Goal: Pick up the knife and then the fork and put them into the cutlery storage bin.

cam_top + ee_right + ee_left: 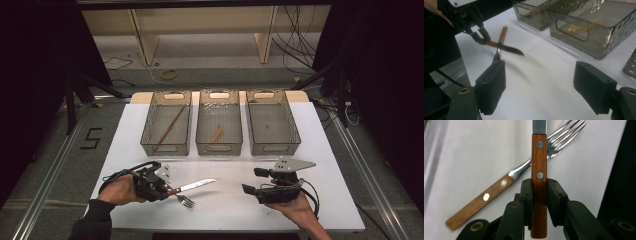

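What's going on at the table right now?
A person is working with a gripper in each hand. The left gripper is shut on a knife by its wooden handle, blade pointing out over the white table. A fork lies on the table under the knife. The right gripper is open, holding nothing. Three bins stand at the back; the left one holds a chopstick, and the middle one a small wooden piece.

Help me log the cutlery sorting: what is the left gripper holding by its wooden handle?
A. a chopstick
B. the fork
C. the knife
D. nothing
C: in the left gripper view the left gripper has its jaws clamped on the knife by its riveted wooden handle, while the fork lies on the table behind it.
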The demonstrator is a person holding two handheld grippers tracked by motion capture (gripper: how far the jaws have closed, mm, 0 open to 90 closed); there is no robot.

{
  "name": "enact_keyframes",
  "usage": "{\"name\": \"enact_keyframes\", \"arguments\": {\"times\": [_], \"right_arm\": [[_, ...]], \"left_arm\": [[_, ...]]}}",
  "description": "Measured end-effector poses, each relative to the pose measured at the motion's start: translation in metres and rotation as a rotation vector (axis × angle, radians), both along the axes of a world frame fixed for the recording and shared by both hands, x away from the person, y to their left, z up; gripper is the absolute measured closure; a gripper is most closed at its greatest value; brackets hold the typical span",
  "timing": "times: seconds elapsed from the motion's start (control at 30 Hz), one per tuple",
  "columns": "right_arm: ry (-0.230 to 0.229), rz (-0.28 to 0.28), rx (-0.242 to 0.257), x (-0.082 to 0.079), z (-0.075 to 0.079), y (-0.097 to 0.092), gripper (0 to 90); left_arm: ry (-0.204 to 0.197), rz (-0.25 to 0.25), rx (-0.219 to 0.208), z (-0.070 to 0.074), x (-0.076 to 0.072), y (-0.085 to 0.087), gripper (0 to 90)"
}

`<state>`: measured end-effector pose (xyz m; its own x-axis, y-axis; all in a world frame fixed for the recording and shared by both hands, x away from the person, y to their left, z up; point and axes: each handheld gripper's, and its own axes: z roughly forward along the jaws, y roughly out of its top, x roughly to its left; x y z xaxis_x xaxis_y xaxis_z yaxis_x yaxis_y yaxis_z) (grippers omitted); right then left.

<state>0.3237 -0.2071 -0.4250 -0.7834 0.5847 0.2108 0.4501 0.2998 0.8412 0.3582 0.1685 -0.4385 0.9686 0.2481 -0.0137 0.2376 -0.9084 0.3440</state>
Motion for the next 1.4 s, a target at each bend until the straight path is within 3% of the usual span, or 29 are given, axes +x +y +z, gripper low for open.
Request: {"name": "enact_keyframes", "arguments": {"times": [0.3, 0.77, 1.07, 1.4], "right_arm": [[-0.058, 0.062, -0.04, -0.003, 0.007, 0.016, 26.9], [-0.123, 0.197, -0.182, -0.005, 0.007, 0.057, 28.5], [-0.154, 0.281, -0.307, -0.009, -0.004, 0.079, 32.7], [-0.214, 0.314, -0.415, -0.015, -0.011, 0.09, 40.2]], "left_arm": [[-0.013, -0.075, -0.004, 0.006, 0.003, -0.031, 75.5], [-0.021, -0.192, 0.003, 0.014, 0.007, -0.083, 75.5], [-0.015, -0.235, 0.012, 0.018, 0.005, -0.099, 75.5], [-0.013, -0.258, 0.015, 0.017, 0.002, -0.108, 75.5]]}}
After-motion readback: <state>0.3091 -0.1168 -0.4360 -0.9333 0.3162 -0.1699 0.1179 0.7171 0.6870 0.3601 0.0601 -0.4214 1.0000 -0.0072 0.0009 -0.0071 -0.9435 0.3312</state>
